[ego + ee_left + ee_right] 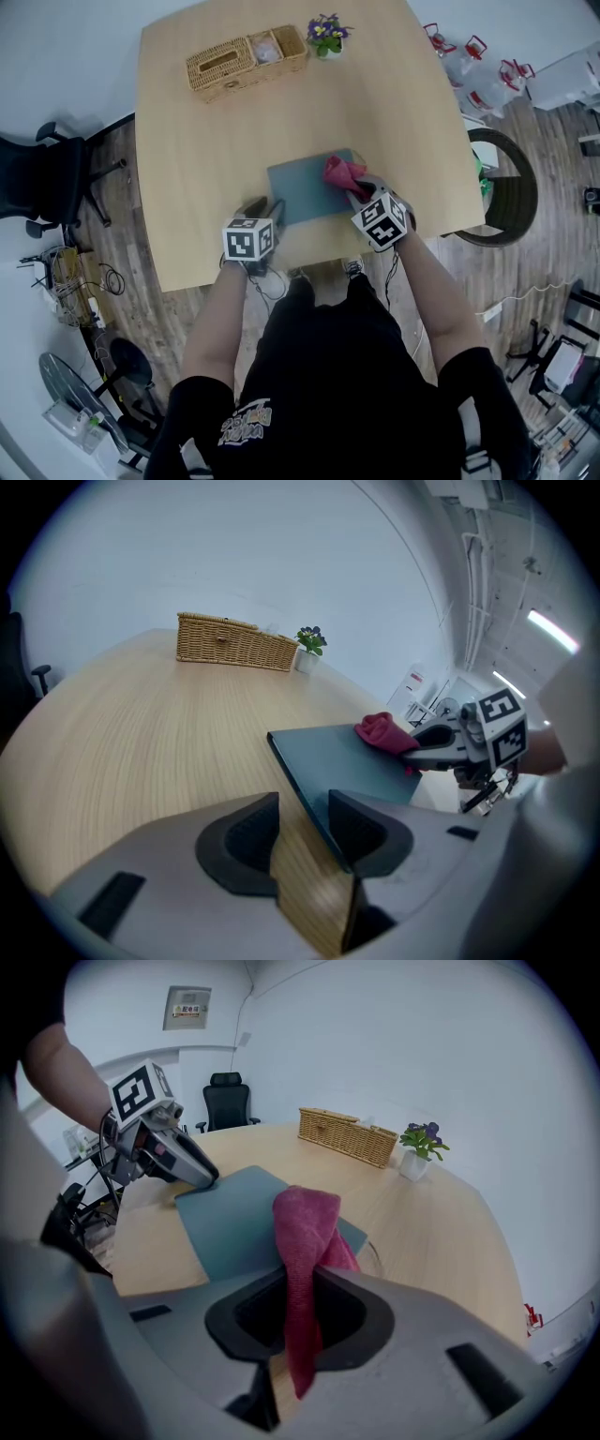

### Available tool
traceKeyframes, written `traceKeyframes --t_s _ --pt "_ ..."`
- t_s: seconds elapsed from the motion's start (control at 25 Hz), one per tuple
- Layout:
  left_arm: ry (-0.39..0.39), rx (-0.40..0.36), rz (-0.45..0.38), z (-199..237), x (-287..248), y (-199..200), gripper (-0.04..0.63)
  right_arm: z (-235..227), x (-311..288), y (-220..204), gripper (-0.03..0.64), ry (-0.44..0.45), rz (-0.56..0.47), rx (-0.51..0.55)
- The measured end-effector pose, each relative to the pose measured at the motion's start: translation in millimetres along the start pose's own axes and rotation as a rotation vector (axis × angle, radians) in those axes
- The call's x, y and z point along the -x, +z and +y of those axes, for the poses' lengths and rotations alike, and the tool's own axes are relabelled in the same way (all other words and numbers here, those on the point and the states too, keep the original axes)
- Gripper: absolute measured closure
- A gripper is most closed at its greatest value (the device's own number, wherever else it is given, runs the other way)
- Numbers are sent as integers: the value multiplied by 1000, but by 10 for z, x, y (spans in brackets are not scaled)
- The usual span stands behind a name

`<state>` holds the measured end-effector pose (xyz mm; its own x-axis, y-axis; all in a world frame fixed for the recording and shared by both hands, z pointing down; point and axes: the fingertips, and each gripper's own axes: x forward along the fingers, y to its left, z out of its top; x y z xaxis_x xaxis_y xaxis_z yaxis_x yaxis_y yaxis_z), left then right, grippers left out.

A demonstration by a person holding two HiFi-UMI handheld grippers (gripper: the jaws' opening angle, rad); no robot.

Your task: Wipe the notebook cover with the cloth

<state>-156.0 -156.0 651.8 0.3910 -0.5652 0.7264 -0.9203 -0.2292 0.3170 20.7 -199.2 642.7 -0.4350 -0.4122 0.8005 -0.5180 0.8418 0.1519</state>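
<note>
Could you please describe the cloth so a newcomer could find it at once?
On the pale wooden table, find the grey-blue notebook near the person's edge. The cloth sits bunched at its right end, pinched in the right gripper. It is the only crimson thing there.

A: Clothes?
B: Black short-slv tee point(347, 375), yellow/white print point(246, 422) on its left side.
A: Hand units?
B: Left gripper point(265, 208) & right gripper point(356, 194): rounded matte-grey shells, black recessed pads point(239, 841), small dark rect slots on the shells.
A: Markings?
B: White cube w/ black square markers on each: left cube point(248, 240), right cube point(382, 221).
A: Cables?
B: Thin dark cables point(270, 279) hang under both units, nr the cubes.
</note>
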Motion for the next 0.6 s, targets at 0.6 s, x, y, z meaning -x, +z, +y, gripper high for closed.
traceKeyframes --t_s 0.6 --pt "-1 3 2 -9 4 -11 436 472 187 -119 548 24 -35 -176"
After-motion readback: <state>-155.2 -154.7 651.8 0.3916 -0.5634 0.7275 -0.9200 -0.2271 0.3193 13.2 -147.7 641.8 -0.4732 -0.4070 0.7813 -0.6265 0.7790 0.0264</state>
